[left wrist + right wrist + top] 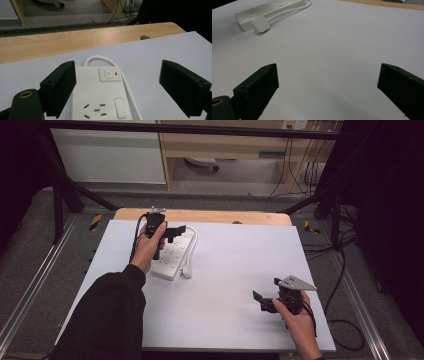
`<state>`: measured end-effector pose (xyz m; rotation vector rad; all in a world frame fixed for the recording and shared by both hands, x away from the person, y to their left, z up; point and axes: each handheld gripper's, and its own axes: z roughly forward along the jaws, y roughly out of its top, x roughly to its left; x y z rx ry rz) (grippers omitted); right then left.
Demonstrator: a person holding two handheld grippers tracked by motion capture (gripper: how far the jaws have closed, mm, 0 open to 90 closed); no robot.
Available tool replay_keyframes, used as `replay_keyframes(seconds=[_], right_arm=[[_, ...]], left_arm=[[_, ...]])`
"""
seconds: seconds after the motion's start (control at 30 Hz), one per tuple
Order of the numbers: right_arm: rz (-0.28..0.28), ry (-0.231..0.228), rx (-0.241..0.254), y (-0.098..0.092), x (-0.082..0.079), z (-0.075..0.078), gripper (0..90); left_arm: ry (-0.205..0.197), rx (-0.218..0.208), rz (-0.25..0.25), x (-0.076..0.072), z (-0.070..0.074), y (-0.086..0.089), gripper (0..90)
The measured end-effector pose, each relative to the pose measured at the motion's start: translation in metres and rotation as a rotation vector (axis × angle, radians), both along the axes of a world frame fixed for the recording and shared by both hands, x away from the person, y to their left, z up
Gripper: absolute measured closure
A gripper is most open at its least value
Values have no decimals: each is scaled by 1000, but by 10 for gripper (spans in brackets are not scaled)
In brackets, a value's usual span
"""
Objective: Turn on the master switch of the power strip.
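Upper left, my left gripper (pixel 175 232) hovers jaws apart over the power strip (pixel 174 254), lined up for its switch (pixel 109 74); right gripper (pixel 265 295) waits, jaws apart.

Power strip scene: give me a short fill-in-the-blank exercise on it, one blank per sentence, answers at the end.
1. The power strip is coloured ____.
2. The left gripper hovers over the strip with its jaws ____.
3. The small light beside the strip's power button is coloured ____.
4. The right gripper has ____ between its jaws.

Missing words: white; open; red; nothing
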<state>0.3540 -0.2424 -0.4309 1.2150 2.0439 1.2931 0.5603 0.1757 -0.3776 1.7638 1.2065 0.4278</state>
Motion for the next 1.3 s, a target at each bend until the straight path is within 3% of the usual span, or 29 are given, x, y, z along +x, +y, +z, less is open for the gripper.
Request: replay_keyframes(seconds=[0.23, 0.4, 0.87, 1.0, 1.1, 1.2, 1.3], right_arm=[[1, -1, -2, 1, 0, 0, 39], [-1, 1, -1, 0, -1, 0, 39], [-3, 1, 2, -1, -1, 0, 39], [-4, 2, 3, 0, -1, 0, 39], [-3, 3, 2, 0, -1, 0, 39], [-2, 3, 1, 0, -1, 0, 39], [-1, 2, 1, 0, -1, 0, 39]], left_arm=[[-20, 10, -16, -17, 3, 9, 142], [-58, 18, -18, -32, 7, 18, 139], [-110, -14, -17, -85, 12, 45, 123], [-115, -19, -4, -100, 10, 53, 119], [-132, 5, 2, -111, 9, 58, 116], [-129, -25, 17, -123, 7, 65, 113], [-129, -26, 28, -133, 5, 71, 113]])
